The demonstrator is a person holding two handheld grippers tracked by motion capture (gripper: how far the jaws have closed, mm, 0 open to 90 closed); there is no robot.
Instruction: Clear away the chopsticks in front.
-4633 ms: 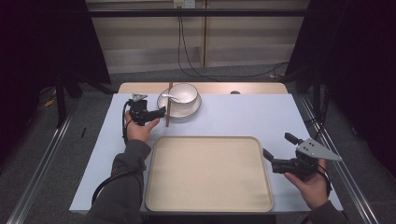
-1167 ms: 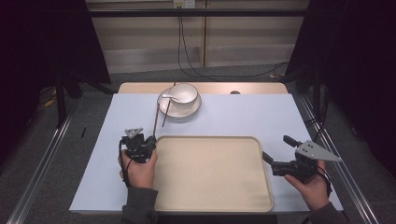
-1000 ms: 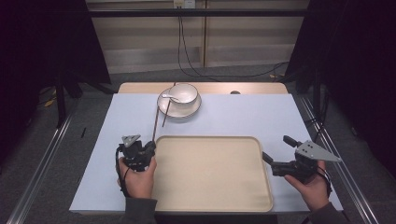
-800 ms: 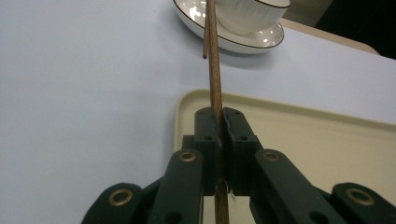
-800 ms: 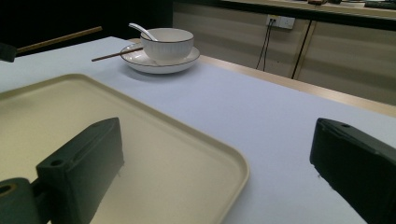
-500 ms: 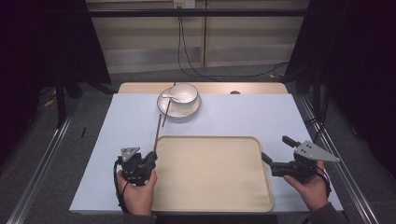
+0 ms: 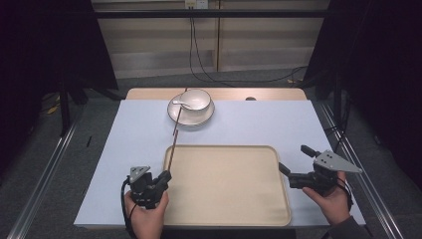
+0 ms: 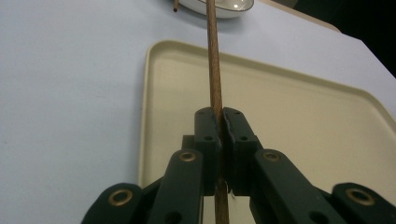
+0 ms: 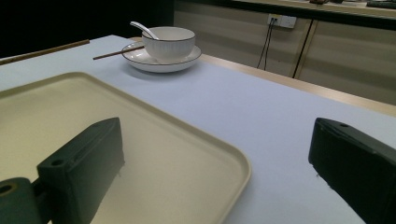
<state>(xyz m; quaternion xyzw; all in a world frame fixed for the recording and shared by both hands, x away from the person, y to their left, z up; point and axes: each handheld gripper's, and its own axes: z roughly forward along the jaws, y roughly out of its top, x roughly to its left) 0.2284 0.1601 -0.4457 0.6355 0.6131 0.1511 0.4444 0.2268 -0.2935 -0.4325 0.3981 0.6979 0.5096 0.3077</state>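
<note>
My left gripper (image 7: 164,177) pinches a wooden chopstick (image 7: 172,146) near the front left corner of the cream tray (image 7: 278,209), its jaws pressed tight on the stick. In the left gripper view the chopstick (image 8: 214,70) rises straight from between the pads and runs along the tray's (image 8: 149,93) left edge toward the white plate (image 7: 179,117) at the far side of the table. A second chopstick (image 9: 116,52) leans on that plate beside the bowl (image 7: 197,100), which holds a spoon (image 9: 142,28). My right gripper (image 7: 282,169) hovers at the tray's right rim, jaws spread wide, gripping nothing.
</note>
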